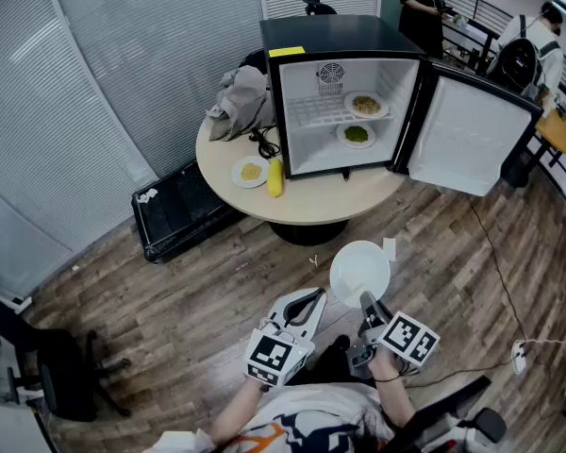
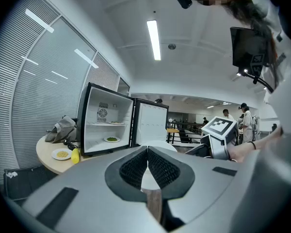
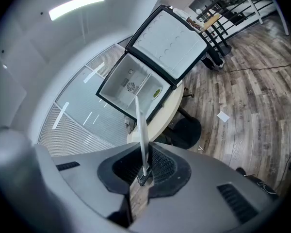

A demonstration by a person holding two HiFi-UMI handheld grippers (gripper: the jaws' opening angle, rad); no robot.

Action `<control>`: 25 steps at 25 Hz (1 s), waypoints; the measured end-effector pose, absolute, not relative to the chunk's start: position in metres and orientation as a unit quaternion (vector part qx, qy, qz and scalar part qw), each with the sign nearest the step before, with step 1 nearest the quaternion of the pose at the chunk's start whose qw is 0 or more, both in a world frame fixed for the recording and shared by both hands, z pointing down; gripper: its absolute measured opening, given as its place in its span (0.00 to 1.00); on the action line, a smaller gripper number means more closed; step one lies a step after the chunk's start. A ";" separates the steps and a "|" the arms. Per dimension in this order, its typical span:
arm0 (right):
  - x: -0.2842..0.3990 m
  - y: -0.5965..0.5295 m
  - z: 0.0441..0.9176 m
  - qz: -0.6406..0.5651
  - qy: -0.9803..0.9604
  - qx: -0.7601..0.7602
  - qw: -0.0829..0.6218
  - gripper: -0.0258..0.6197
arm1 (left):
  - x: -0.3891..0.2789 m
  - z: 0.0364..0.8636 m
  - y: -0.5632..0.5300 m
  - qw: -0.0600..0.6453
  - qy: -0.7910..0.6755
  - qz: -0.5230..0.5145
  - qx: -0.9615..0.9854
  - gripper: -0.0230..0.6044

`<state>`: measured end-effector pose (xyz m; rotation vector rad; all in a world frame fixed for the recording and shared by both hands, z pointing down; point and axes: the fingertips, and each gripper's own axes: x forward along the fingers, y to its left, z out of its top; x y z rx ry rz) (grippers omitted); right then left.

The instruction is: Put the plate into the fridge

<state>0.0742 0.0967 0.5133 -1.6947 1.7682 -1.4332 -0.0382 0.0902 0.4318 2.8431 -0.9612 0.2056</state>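
My right tool is gripping the white plate by its rim, with the jaws clamping down on the edge. In the right gripper view the plate is standing edge-on between the pads. The plate is hanging over the wood floor at lower centre of the head view, well apart from the fridge. The fridge is sitting on the round tabletop at upper centre, its door standing open to the right. My left tool is sitting just left of the plate, jaws together, holding nothing.
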 end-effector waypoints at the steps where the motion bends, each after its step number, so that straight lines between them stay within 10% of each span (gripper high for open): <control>1: 0.074 0.097 0.514 -0.501 0.614 -0.590 0.153 0.10 | -0.038 0.432 0.091 0.068 -0.318 0.068 0.943 0.05; 25: 0.100 0.064 0.524 -0.544 0.596 -0.566 0.171 0.09 | -0.011 0.443 0.052 0.081 -0.319 0.077 0.941 0.05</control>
